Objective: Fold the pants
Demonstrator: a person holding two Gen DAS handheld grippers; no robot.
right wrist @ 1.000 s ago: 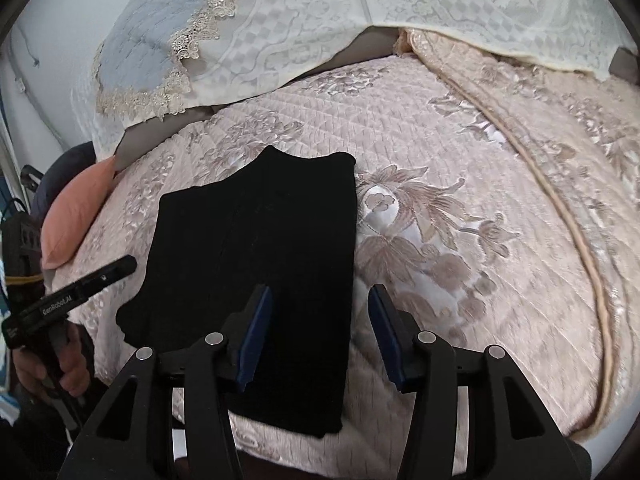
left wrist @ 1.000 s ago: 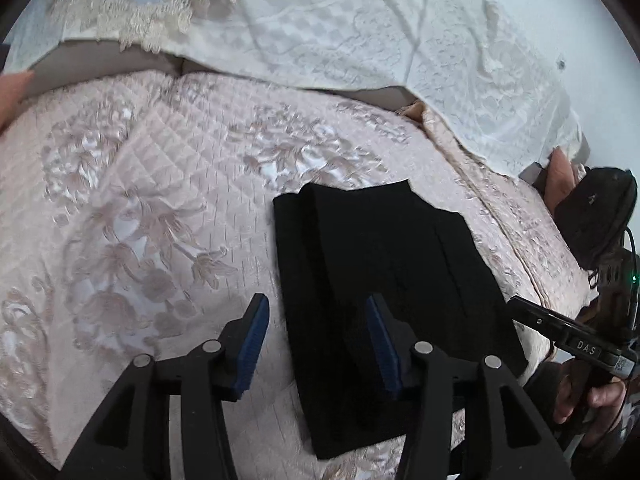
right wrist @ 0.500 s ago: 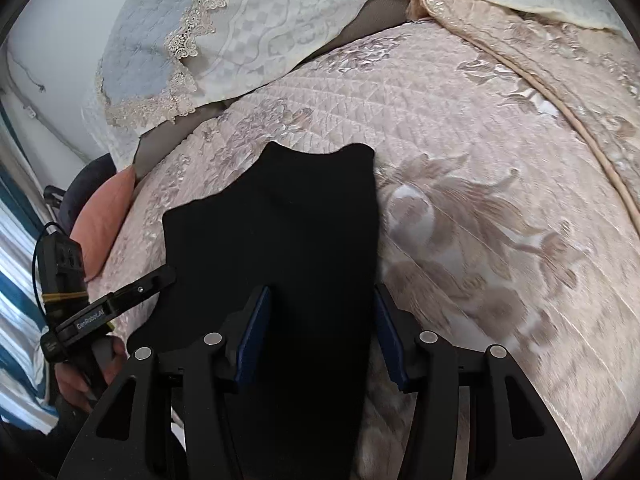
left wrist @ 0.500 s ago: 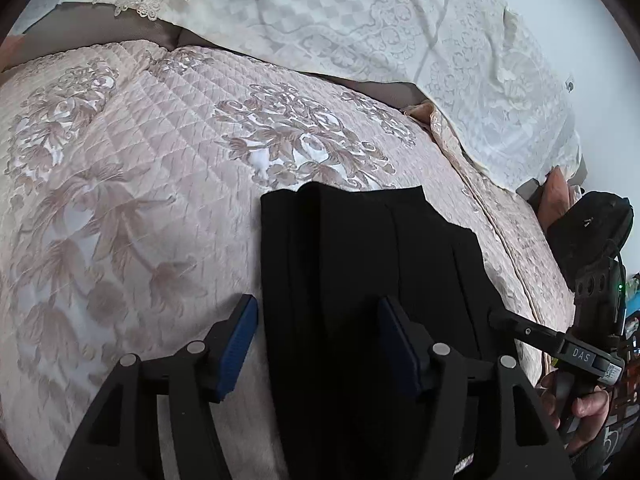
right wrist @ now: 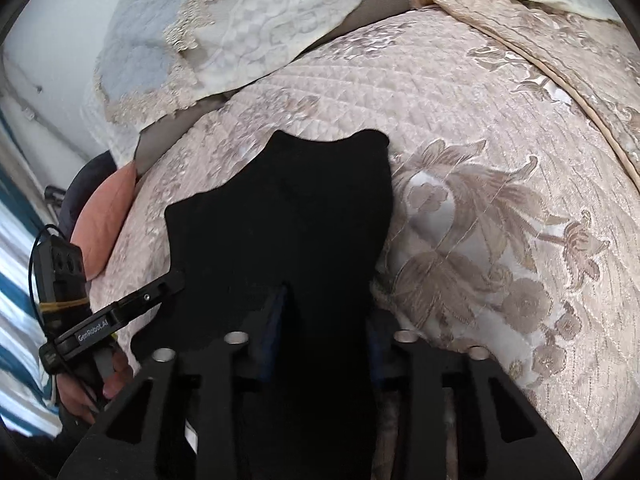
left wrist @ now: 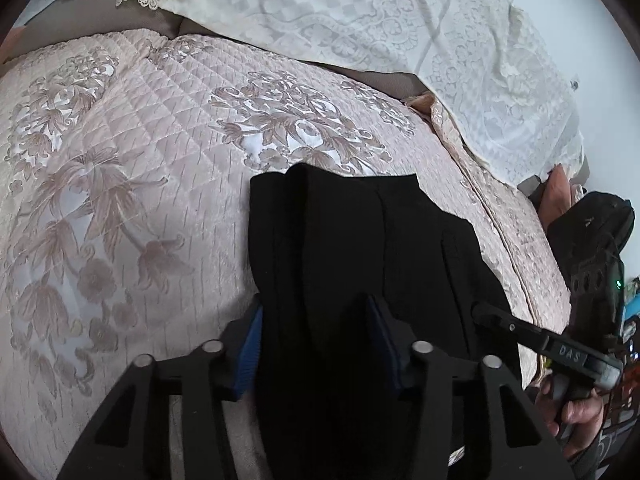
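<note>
The black pants (left wrist: 360, 248) lie folded in a compact stack on the pink quilted bedspread (left wrist: 120, 160). My left gripper (left wrist: 316, 320) is open, its blue-padded fingers straddling the near left edge of the stack. In the right wrist view the pants (right wrist: 288, 208) fill the middle. My right gripper (right wrist: 326, 312) is open, its fingers on either side of the near right part of the stack, pads mostly hidden by the cloth. Each gripper shows in the other's view: the right one (left wrist: 484, 314), the left one (right wrist: 176, 280).
A white lace cover (left wrist: 400, 20) and a pale blue lace-edged pillow (right wrist: 140, 48) lie at the head of the bed. A peach cushion (right wrist: 108, 216) sits at the bed's side. The bedspread's piped edge (left wrist: 500, 232) runs just beyond the pants.
Both grippers have moved forward and down onto the near edge of the pants, which now sit between their open fingers. The pants have not moved.
</note>
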